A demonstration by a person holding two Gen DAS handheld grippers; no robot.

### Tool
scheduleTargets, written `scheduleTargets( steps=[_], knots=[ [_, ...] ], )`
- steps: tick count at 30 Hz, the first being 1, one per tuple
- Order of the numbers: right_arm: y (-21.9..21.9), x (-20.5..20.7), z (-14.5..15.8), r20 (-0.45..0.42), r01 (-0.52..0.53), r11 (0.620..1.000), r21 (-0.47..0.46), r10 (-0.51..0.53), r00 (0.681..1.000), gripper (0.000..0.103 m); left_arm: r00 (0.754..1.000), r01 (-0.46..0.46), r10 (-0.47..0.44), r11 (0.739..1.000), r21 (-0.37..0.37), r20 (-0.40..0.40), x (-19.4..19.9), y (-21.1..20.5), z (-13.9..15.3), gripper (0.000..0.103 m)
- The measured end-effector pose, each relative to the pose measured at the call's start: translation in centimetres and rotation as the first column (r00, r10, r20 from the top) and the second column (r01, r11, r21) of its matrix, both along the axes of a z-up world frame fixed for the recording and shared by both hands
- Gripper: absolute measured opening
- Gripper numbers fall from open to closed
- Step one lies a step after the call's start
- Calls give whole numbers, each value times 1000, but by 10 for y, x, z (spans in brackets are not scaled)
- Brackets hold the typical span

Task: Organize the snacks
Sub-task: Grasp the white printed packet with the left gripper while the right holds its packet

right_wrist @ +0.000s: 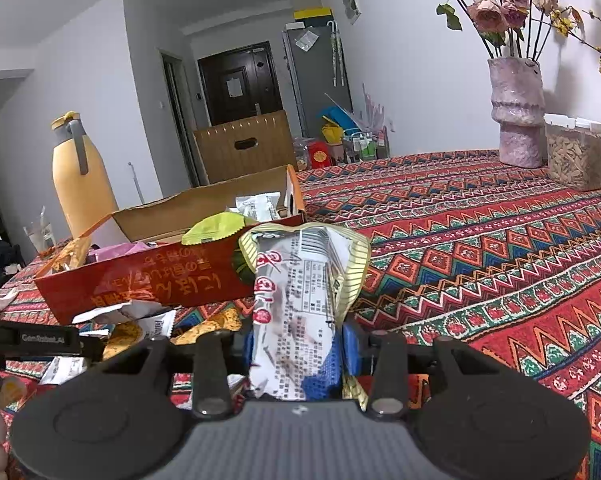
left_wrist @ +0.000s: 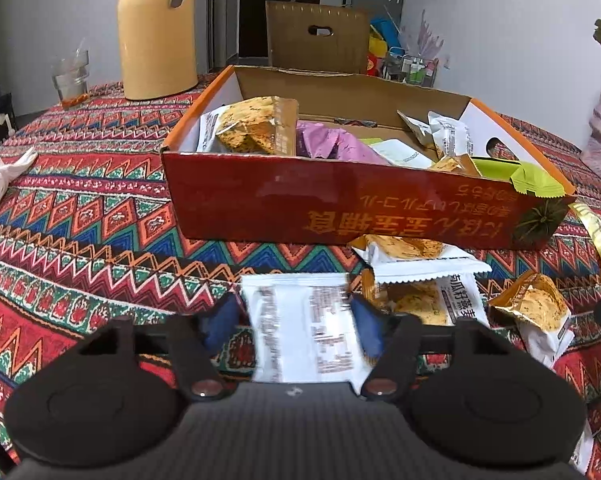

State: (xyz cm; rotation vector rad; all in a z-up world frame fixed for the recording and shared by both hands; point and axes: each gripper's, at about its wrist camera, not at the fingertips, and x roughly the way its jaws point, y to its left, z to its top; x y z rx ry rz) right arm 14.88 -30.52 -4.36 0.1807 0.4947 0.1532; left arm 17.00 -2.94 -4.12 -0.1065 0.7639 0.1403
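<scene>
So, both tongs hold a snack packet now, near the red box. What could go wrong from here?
1. The left tongs pinch the white packet only by its sides, so the soft packet may slip out during the lift.
2. The red box is already crowded, and a green packet hangs over its corner; a new drop could push it out.
3. The tall gold-edged packet in the right tongs stands high and may catch the box wall.

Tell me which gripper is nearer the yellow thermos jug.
Left. The left gripper, shut on a white snack packet, sits before the red box with the yellow thermos jug beyond its left end. The right gripper, holding a gold-edged packet, is off the box's opposite end.
</scene>
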Motion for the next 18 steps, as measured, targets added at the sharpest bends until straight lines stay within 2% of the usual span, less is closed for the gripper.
scheduleTargets(
  steps=[8,18],
  knots=[
    [1,-2,0,10,2,1000,-6,-2,1000,40,1000,-9,9,1000,-3,18,-6,3,5,45],
    [4,-7,1,38,-1,1000,-22,2,999,40,997,15,-15,1000,-4,76,-27,5,20,45]
  ],
)
